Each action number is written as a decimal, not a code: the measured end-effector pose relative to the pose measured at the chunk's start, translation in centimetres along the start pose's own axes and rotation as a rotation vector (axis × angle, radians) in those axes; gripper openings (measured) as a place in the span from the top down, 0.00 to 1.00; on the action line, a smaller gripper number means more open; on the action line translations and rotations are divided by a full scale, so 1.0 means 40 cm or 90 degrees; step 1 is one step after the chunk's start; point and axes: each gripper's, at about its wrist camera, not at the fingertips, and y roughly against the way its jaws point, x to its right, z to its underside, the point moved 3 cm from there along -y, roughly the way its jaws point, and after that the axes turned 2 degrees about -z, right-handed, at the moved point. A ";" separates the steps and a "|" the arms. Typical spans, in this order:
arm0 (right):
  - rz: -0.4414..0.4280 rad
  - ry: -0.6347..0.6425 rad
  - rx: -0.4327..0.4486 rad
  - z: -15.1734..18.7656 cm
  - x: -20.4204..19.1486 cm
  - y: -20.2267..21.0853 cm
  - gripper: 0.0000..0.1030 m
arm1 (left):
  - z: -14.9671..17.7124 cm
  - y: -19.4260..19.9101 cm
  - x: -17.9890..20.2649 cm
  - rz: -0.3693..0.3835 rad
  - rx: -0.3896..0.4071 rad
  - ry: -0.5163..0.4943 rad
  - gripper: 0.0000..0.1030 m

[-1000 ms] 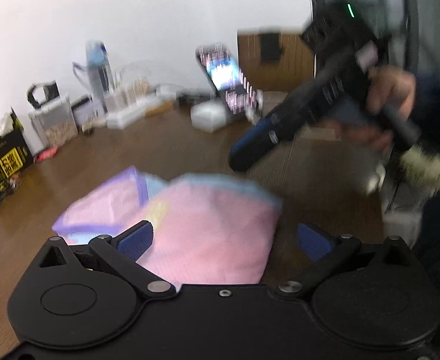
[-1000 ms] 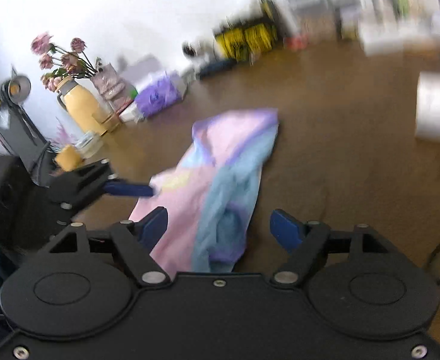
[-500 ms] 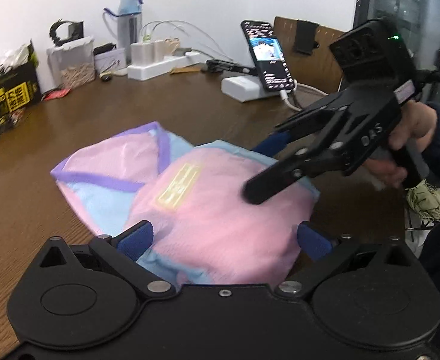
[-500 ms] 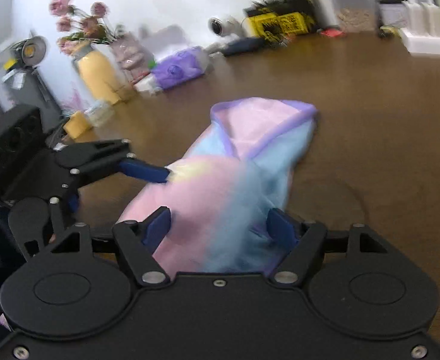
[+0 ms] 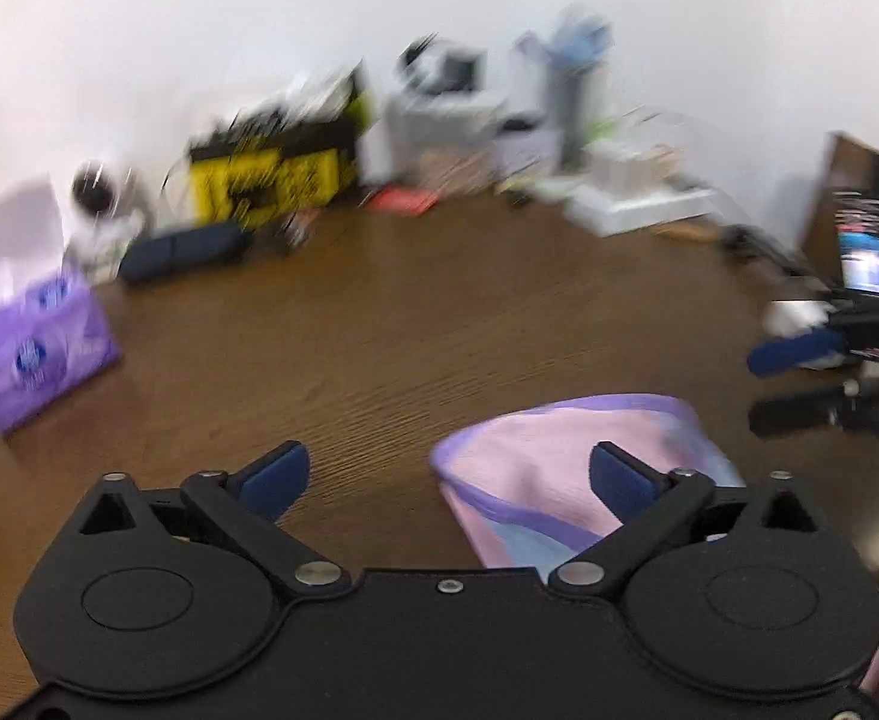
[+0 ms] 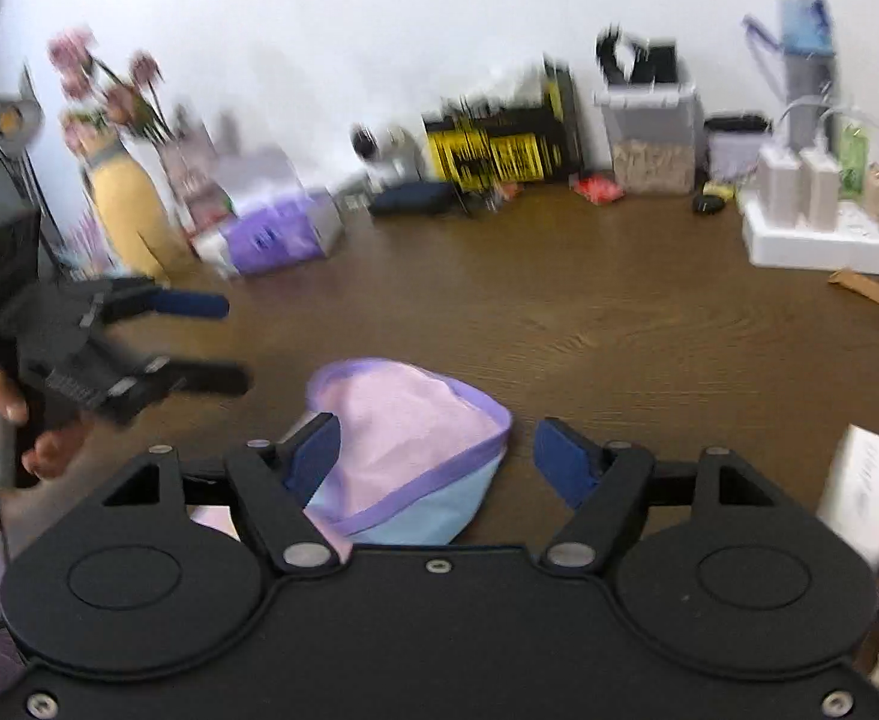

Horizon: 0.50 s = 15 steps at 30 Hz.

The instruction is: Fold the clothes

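The pink, purple-trimmed cloth garment (image 6: 415, 420) lay bunched on the brown wooden table (image 6: 619, 324). My 2 claws, left gripper (image 5: 448, 477) and right gripper (image 6: 436, 450), had just been narrowing, still empty, poised to take its edge.

Half a second earlier the left gripper (image 5: 446, 474) hung over the pink, blue and purple-trimmed folded garment (image 5: 565, 456); it now stands left of it, above bare brown wooden table (image 5: 415, 324). The right gripper (image 6: 436, 456) has swung off the garment's top to its right side. Both jaws have just been closing, unclamped.
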 end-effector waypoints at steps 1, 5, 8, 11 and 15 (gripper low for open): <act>0.003 0.000 -0.012 -0.007 0.010 -0.030 0.46 | -0.002 -0.011 0.000 0.001 -0.006 0.000 0.13; 0.011 -0.012 -0.050 -0.004 0.050 -0.108 0.57 | 0.005 -0.067 -0.006 0.054 -0.061 0.020 0.20; 0.008 -0.011 -0.063 0.004 0.059 -0.131 0.66 | 0.026 -0.079 -0.022 0.060 -0.074 0.035 0.54; -0.003 0.004 -0.072 0.017 0.051 -0.143 0.91 | 0.030 -0.077 -0.026 0.050 -0.063 0.027 0.87; -0.018 -0.002 -0.043 0.024 0.048 -0.127 0.95 | 0.048 -0.052 -0.005 0.076 -0.036 0.028 0.96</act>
